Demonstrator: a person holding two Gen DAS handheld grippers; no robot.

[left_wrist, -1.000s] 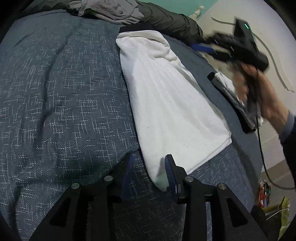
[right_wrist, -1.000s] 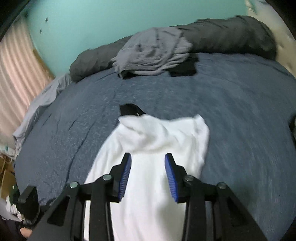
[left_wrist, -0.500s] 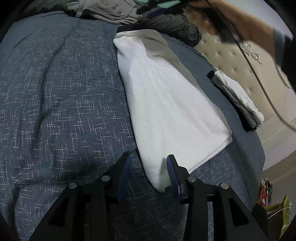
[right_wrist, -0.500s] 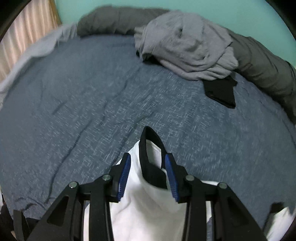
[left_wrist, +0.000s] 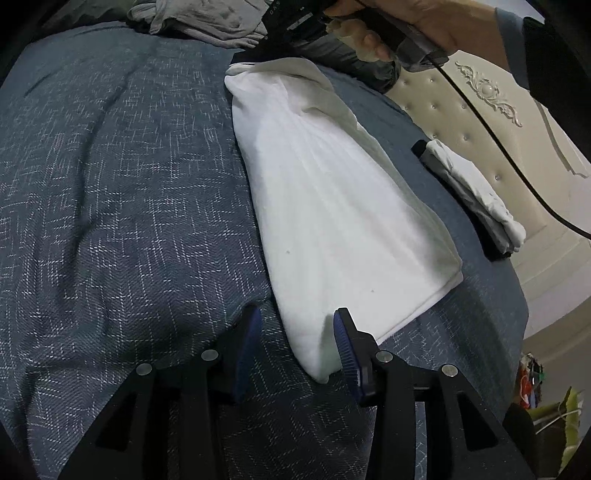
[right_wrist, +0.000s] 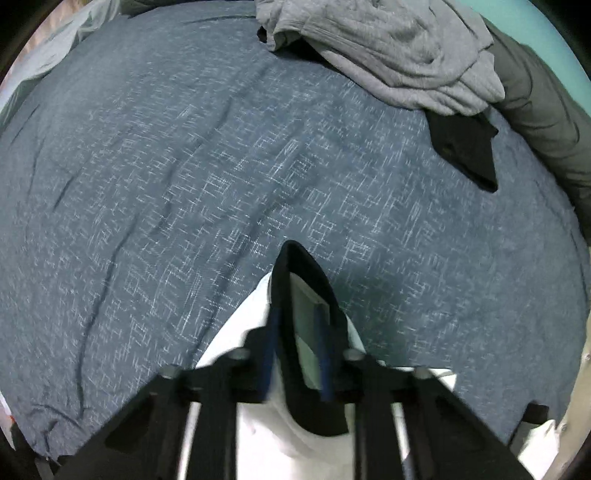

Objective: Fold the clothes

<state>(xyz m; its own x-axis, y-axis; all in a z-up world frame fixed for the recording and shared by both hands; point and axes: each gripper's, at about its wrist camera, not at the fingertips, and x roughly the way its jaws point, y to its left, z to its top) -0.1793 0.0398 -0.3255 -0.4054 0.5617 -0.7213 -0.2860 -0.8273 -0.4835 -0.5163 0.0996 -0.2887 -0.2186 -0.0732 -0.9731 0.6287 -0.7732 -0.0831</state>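
- Because the blue patterned bed cover (left_wrist: 110, 206) is soft and already creased, any drag on the white shirt (left_wrist: 332, 206) lying along it may, I judge, pull the cover up with the cloth and spoil the fold.
- While the white shirt lies long and narrow across the bed, its near corner sits between the pads of the left claw (left_wrist: 295, 343), which stands partly open and has hold of nothing; if that claw closes too far to one side it could catch only a thin edge, or a pinch of cover instead.
- At the far end, the right claw (right_wrist: 293, 354) has just been closing, and its jaws stand nearly together with the shirt's black collar (right_wrist: 303, 280) between them; the picture is blurred there, yet the pads look pressed on the collar band.
- If only the band is caught, the doubled layers beneath may slide apart when that end is lifted.
- Were the two ends to be raised unevenly, the shirt could twist and fall askew.
- Beyond the shirt, the grey heap of clothes (right_wrist: 388, 48) and a black piece (right_wrist: 469, 147) lie close enough, I think, to be brushed by a wide swing.
- Hidden or unclear: the right claw's tips are out of sight in the left view behind the person's hand (left_wrist: 399, 22); how many layers each claw spans cannot be told.
- Smallest, the folded stack (left_wrist: 476, 192) by the headboard is partly cut off.
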